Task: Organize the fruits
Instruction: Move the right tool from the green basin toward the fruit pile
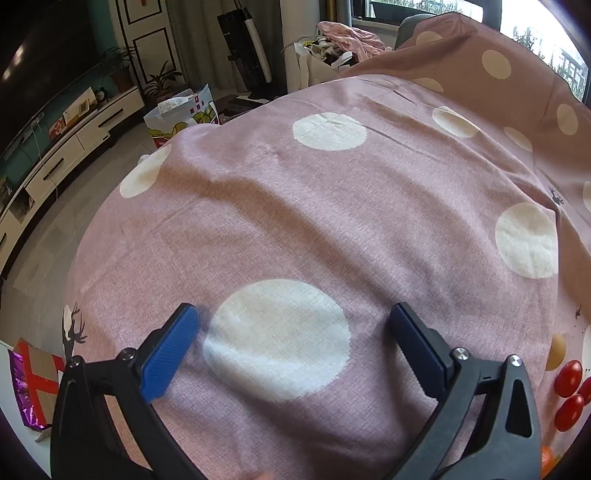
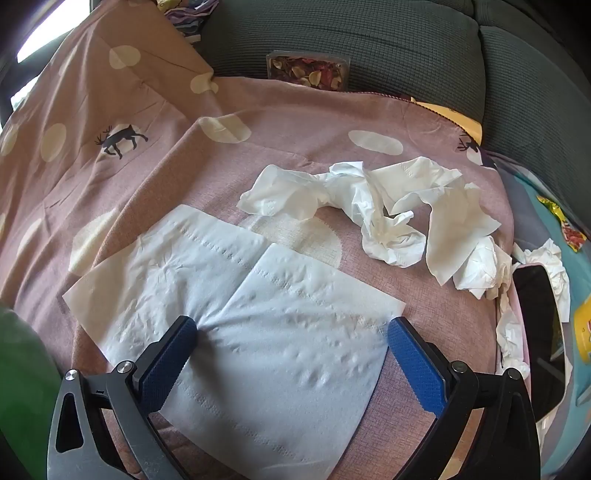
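In the left wrist view my left gripper (image 1: 291,314) is open and empty above a pink cloth with white dots (image 1: 332,206). Red cherry tomatoes (image 1: 569,391) lie on the cloth at the far right edge, to the right of the gripper, with a brownish round fruit (image 1: 556,352) just above them and a bit of orange (image 1: 546,458) at the bottom right. In the right wrist view my right gripper (image 2: 291,325) is open and empty over flat white tissues (image 2: 236,302). A green object (image 2: 18,369) shows blurred at the left edge.
Crumpled tissues (image 2: 388,206) lie beyond the flat ones. A dark phone (image 2: 539,332) lies at the right. A clear box of dried petals (image 2: 308,70) rests against a grey sofa (image 2: 369,33). A printed bag (image 1: 184,118) stands on the floor past the cloth's edge.
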